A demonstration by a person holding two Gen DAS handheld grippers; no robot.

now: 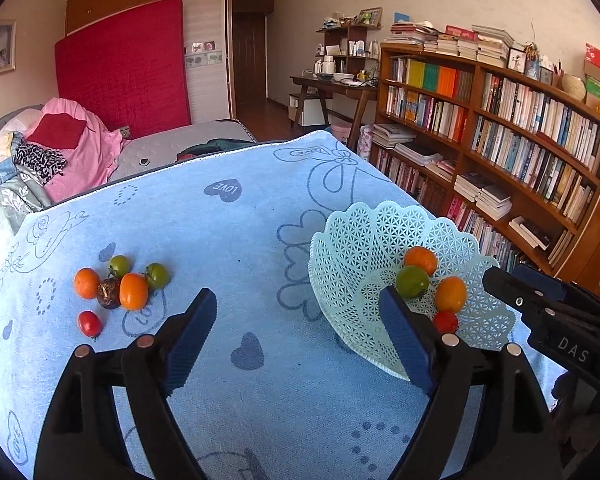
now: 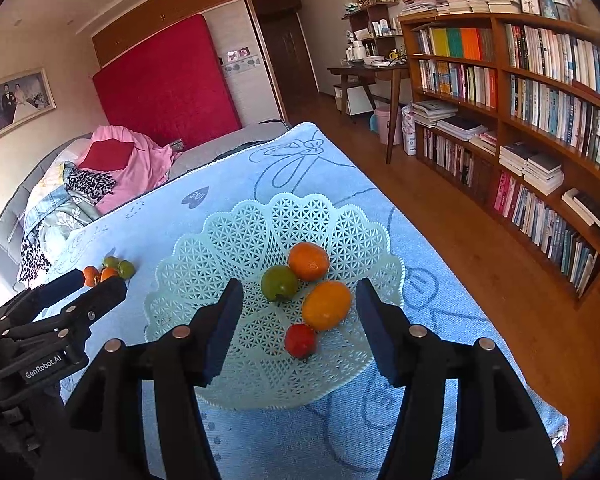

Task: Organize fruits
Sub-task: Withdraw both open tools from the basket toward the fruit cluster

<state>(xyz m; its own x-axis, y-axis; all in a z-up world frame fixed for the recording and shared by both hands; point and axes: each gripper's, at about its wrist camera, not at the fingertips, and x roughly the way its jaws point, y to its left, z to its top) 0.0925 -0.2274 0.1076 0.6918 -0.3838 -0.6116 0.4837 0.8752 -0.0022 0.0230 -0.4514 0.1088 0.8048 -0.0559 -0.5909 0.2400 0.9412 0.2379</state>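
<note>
the left gripper (image 1: 296,332) hangs over bare cloth (image 1: 236,232) with its fingers spread wide and nothing between them. the right gripper (image 2: 300,320) hovers above the near half of the basket (image 2: 228,240), fingers also wide apart and empty. four fruits already lie in the basket: a red tomato (image 2: 300,341) nearest, then an orange one (image 2: 326,305), a green one (image 2: 279,283) and another orange one (image 2: 309,261) behind. six more wait on the cloth, well apart from the basket on the left: a red tomato (image 1: 89,323), two orange fruits (image 1: 133,290) (image 1: 87,283), a dark brown one (image 1: 109,293) between them, and two green ones (image 1: 157,275) (image 1: 119,265) farther back. judging by this, the task is under halfway done.
</note>
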